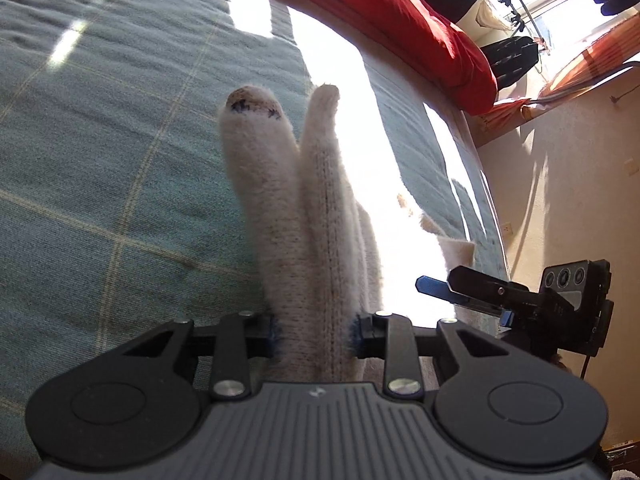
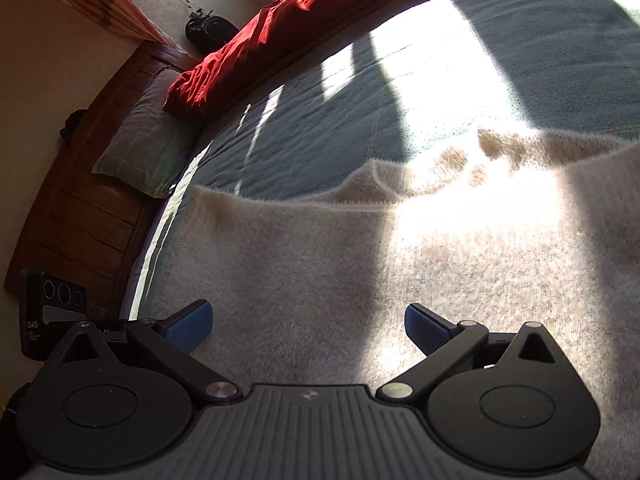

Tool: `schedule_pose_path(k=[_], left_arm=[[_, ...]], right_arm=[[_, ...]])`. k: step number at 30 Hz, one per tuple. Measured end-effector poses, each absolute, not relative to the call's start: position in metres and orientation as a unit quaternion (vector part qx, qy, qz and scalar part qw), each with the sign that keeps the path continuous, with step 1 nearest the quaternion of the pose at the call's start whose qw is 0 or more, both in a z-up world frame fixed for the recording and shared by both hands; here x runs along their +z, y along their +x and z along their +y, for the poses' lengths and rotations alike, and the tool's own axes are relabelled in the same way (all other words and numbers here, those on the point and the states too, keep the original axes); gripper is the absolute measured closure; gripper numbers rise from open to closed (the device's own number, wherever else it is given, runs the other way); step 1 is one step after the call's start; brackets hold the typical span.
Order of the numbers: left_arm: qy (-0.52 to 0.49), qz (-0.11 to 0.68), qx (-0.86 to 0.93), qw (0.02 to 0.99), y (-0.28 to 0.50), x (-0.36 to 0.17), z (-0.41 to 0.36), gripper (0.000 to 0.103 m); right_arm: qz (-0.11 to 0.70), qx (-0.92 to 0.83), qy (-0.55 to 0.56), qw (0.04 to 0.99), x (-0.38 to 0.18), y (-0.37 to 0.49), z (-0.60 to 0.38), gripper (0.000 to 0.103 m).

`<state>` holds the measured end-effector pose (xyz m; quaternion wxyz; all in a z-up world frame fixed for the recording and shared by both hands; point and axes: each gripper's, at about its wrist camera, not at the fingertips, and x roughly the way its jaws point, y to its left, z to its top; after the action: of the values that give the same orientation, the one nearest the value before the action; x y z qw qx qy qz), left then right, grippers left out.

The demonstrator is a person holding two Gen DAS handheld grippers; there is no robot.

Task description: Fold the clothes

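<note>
Left gripper clamped on a bunched strip of cream fuzzy sweater, jaws pressed in at both sides, fabric standing up toward 12 o'clock over the green checked bed; right gripper wide apart, nothing between the blue pads, poised above the sweater's flat spread; red duvet at 11 o'clock, pillow at 9 o'clock.

Fuzzy knit sweater; woven matt bedspread.
</note>
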<state>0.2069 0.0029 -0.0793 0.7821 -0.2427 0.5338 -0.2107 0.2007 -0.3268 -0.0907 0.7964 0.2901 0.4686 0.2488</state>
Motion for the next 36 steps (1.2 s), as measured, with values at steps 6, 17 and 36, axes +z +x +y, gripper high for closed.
schedule_pose_path(k=[6,17,36], left_arm=[[-0.244,0.534,-0.21,0.782,0.208,-0.076,-0.003,0.073],[-0.238,0.536,-0.205,0.784,0.207,-0.071,-0.008,0.073],[-0.221,0.534,-0.188,0.794,0.203,-0.056,-0.026,0.073]], right_arm=[[0.484,0.226,0.27,0.801,-0.116,0.241,-0.311,0.0],[0.491,0.231,0.275,0.794,-0.102,0.235,-0.312,0.0],[0.572,0.24,0.31,0.72,-0.125,0.118,-0.312,0.0]])
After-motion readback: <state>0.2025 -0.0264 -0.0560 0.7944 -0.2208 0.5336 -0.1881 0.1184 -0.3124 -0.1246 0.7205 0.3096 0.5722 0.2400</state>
